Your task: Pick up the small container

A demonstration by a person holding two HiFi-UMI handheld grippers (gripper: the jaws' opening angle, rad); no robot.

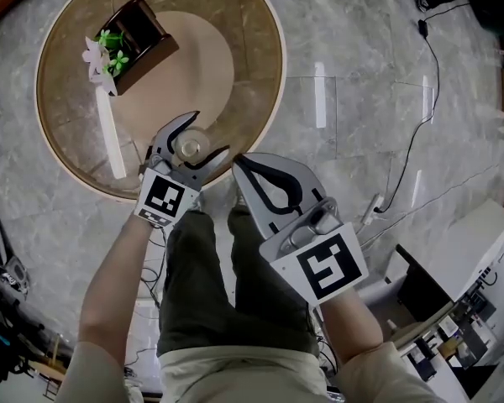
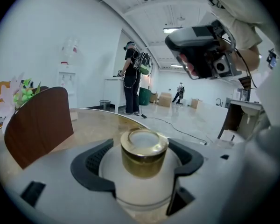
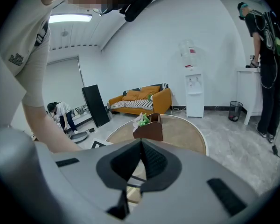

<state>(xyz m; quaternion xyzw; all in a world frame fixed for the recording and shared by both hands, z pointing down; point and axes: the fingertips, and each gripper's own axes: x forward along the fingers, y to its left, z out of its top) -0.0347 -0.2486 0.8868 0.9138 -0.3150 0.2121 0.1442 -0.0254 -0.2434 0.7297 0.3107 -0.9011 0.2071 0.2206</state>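
The small round container (image 2: 143, 150), a squat jar with a milky white body and a short brass-coloured cylindrical cap, sits near the edge of the table closest to the person, between the jaws of the left gripper (image 1: 208, 134). The jaws have closed to the width of the body, and their dark ribbed pads (image 2: 91, 160) curve against its two sides below the cap. No view settles whether the base is off the tabletop. The jar looks rigid and light, with a smooth and probably slippery skin. If the body is frosted glass it would chip or crack in a fall, so a moderate squeeze seems wiser than a hard one. The broad body is the right place to hold it, since the polished cap is narrower and might turn or come loose. The table is a round brown table (image 1: 273, 74) with a stone-like mottled top, a pale rim and a lighter beige disc at its centre. Farther back on it stands a dark brown wooden box (image 1: 141, 34) holding white and green artificial flowers (image 1: 105, 53). The right gripper (image 1: 239, 164) hangs off the table over the grey marble-patterned floor (image 1: 361, 99), its jaws brought together on nothing.
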